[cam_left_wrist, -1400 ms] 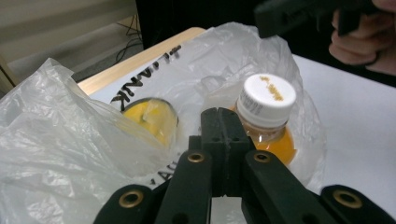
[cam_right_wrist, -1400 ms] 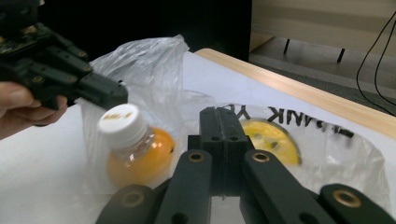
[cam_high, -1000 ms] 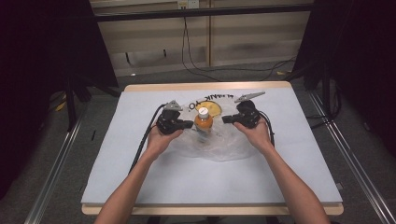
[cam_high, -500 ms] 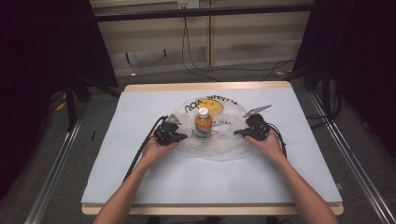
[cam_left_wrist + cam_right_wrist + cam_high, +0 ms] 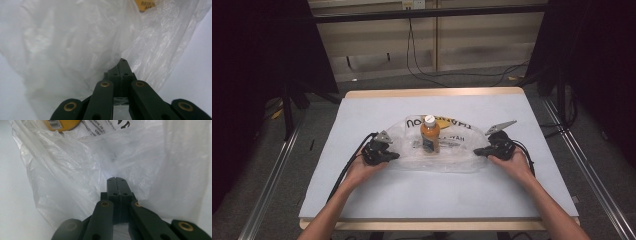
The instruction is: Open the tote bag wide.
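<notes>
A clear plastic bag [image 5: 447,155] with black and yellow print lies spread flat in the middle of the table. An orange drink bottle [image 5: 430,134] with a white cap stands upright in its centre. My left gripper [image 5: 393,156] is shut on the bag's left edge, and the film [image 5: 75,50] bunches over its closed jaws. My right gripper [image 5: 478,151] is shut on the bag's right edge, with crinkled plastic [image 5: 75,170] rising past its closed jaws. Part of the yellow print [image 5: 62,125] shows at the top of the right gripper view.
The table carries a pale blue-grey mat [image 5: 437,190] with a wooden rim [image 5: 432,93] at the far edge. Cables [image 5: 422,60] run across the floor behind. Metal rails [image 5: 272,185] flank the table on both sides.
Both grippers have drawn apart and toward me, pulling the bag wider and flatter around the bottle. The bottle stays upright at the centre.
</notes>
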Tool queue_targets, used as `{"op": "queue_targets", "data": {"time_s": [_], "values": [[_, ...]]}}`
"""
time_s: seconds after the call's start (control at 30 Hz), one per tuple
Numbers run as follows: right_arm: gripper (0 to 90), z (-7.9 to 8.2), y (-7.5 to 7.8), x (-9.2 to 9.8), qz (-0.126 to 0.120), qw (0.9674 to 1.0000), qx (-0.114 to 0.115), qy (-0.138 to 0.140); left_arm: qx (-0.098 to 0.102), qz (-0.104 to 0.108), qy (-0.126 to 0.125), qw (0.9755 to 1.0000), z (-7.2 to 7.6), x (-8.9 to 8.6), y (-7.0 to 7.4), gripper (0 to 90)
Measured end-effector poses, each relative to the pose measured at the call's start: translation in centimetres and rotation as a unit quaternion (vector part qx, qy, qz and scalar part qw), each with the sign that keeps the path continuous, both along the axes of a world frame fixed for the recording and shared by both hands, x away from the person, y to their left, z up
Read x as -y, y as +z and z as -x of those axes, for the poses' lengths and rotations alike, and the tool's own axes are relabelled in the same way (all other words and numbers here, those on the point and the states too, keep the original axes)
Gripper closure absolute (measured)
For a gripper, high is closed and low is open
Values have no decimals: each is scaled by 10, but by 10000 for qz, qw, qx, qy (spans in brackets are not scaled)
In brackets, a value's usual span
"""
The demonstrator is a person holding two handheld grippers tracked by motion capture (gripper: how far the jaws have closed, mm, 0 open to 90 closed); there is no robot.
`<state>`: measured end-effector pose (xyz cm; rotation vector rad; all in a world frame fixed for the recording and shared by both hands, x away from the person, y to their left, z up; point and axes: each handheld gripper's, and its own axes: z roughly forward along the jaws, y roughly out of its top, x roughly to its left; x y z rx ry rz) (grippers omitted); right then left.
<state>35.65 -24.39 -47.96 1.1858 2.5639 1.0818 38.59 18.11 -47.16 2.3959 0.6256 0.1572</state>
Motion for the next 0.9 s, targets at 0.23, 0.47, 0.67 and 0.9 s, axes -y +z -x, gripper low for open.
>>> {"op": "queue_targets", "data": {"time_s": [0.23,0.47,0.67,0.9], "values": [[900,10,-1,12,-83,10000,7,-20,53,38,35,10000,11,-9,-1,900],[900,15,-1,17,-127,9999,-19,22,-48,257,20,9997,19,-20,-3,900],[900,15,-1,14,-171,9998,8,-71,-91,563,131,9983,18,-26,-6,900],[900,15,12,13,-630,9978,194,-99,-5,974,190,9951,24,-28,8,900]]}}
